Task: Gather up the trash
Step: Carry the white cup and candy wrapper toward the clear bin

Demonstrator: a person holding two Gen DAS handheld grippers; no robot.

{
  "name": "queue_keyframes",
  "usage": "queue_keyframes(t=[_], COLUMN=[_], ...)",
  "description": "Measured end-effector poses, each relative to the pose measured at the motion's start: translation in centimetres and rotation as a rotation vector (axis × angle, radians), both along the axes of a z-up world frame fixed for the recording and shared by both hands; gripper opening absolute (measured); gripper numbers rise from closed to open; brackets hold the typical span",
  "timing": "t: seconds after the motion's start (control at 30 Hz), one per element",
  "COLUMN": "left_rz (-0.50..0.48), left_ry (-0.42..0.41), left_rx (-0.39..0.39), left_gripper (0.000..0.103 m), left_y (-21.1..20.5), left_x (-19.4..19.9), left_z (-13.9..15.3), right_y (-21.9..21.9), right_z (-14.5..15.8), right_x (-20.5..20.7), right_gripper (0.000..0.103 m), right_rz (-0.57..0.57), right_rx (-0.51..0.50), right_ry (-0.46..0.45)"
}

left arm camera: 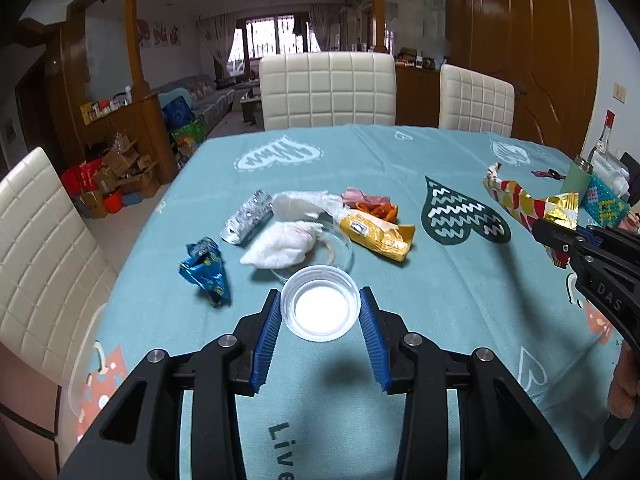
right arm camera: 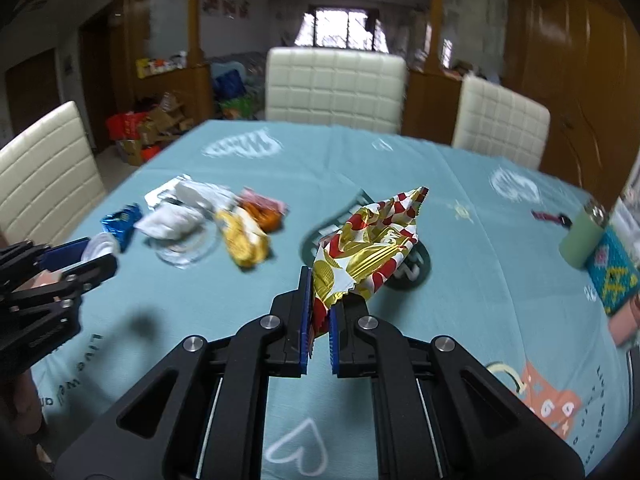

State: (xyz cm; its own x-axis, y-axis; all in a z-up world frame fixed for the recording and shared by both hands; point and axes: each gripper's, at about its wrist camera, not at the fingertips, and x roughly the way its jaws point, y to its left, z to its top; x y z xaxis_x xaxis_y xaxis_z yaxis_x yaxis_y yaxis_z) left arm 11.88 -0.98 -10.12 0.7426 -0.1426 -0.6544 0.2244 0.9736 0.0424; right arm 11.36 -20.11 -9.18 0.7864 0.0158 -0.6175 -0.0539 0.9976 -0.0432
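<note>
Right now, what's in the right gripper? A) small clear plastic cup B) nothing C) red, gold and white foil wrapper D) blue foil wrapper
C: the right gripper is shut on the red, gold and white foil wrapper, lifted off the teal tablecloth.

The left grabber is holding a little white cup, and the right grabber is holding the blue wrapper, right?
Not quite. The right gripper holds the red and gold wrapper, as the right wrist view shows. The blue wrapper lies on the table. The left gripper does hold the white cup.
</note>
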Motion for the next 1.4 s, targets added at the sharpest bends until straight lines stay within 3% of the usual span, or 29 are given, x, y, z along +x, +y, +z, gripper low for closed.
queue_keyframes(t=[0.37,0.9,1.4], left_rz=[0.087,0.273,0.420], left_ry=[-0.046,-0.047,-0.017], left_rx=[-0.027,-0.071,-0.095], left_gripper=[0.039,0.039,0.039], left_y=[5.3,16.0,23.3], left_x=[-1.1,-2.7,-3.4], left_z=[0.9,-0.1,-1.8], right_y=[8.0,22.3,31.3], right_z=[1.3,0.6,-0.8], right_x=[-0.6,-1.3,-1.3], right_gripper=[0.008,0.008,0.009], right_rz=[0.194,0.489,0.679], right_rx=[-0.065,-0.183,-0.257], right_ry=[-0.038,-0.060,-0.066])
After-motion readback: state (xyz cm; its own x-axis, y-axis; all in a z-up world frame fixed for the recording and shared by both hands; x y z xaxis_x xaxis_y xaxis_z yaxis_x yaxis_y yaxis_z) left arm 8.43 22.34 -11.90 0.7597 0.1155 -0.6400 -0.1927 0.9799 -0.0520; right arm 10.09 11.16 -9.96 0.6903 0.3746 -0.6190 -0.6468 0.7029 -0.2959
